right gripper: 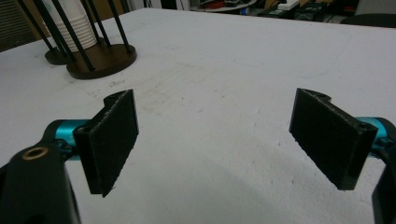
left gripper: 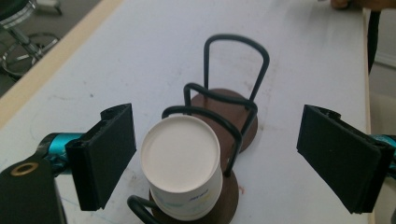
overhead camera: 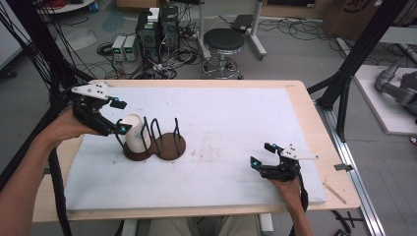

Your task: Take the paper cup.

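Observation:
A white paper cup (overhead camera: 134, 132), bottom up, stands in the left end of a brown wooden rack (overhead camera: 169, 147) with black wire loops. In the right gripper view its side (right gripper: 70, 21) shows ridged rims like a stack. My left gripper (overhead camera: 120, 117) hovers open just left of the cup and a little above it. In the left gripper view the cup (left gripper: 180, 161) sits between the wide-apart pads (left gripper: 109, 151), nearer the left one and touching neither. My right gripper (overhead camera: 261, 154) rests open on the white mat (overhead camera: 231, 113) at the front right, nothing between its jaws (right gripper: 215, 121). The rack (right gripper: 100, 58) lies far off.
The mat covers a wooden table (overhead camera: 300, 93). Black frame posts (overhead camera: 361, 49) flank both sides. On the floor beyond stand a stool (overhead camera: 223, 42), computer boxes (overhead camera: 155, 32) and tangled cables. A grey robot arm (overhead camera: 398, 86) lies on a white platform at the right.

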Motion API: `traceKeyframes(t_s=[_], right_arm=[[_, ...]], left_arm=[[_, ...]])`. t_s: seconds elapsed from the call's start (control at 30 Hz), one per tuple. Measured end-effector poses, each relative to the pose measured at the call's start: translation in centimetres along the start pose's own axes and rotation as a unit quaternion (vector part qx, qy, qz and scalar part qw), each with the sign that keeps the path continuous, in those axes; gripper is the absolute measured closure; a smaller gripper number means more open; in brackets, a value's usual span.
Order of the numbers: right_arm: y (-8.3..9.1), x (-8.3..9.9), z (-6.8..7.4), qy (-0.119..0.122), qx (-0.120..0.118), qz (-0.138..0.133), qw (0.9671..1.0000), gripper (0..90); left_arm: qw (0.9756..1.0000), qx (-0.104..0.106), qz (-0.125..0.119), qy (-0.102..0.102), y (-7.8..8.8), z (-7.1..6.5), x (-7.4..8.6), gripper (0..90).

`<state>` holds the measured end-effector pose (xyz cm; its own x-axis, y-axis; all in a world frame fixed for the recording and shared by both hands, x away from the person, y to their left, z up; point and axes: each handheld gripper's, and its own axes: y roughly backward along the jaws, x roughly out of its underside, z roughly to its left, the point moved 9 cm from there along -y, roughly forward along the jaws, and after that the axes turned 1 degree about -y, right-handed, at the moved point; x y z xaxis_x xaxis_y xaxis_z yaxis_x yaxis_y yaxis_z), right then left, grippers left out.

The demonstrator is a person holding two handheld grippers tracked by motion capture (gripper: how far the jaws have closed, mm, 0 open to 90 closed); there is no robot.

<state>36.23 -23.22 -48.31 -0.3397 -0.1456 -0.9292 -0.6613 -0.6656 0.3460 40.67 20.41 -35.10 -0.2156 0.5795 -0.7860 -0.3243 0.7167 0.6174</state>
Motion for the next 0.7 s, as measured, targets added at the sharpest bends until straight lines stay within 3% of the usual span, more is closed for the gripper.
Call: traceKeyframes(t_s=[0.2, 0.27, 0.4, 0.47, 0.7], right_arm=[[0.0, 0.0, 0.0, 0.004, 0.001, -0.002, 1.0000, 15.8], [0.0, 0.0, 0.0, 0.005, 0.002, -0.003, 1.0000, 15.8], [0.0, 0.0, 0.0, 0.004, 0.001, -0.002, 1.0000, 15.8], [0.0, 0.0, 0.0, 0.004, 0.001, -0.002, 1.0000, 15.8], [0.0, 0.0, 0.0, 0.004, 0.002, -0.002, 1.0000, 15.8]], left_arm=[[0.9991, 0.003, 0.042, -0.007, -1.2, 0.8, 0.5, 12.2], [0.9975, -0.001, 0.068, -0.016, -1.6, 1.3, 0.7, 12.2], [0.9967, 0.003, 0.078, -0.021, -1.9, 1.6, 0.7, 12.2], [0.9945, 0.009, 0.101, -0.026, -2.0, 1.7, 0.9, 12.6], [0.9912, 0.015, 0.127, -0.033, -2.3, 1.9, 1.0, 12.9]])
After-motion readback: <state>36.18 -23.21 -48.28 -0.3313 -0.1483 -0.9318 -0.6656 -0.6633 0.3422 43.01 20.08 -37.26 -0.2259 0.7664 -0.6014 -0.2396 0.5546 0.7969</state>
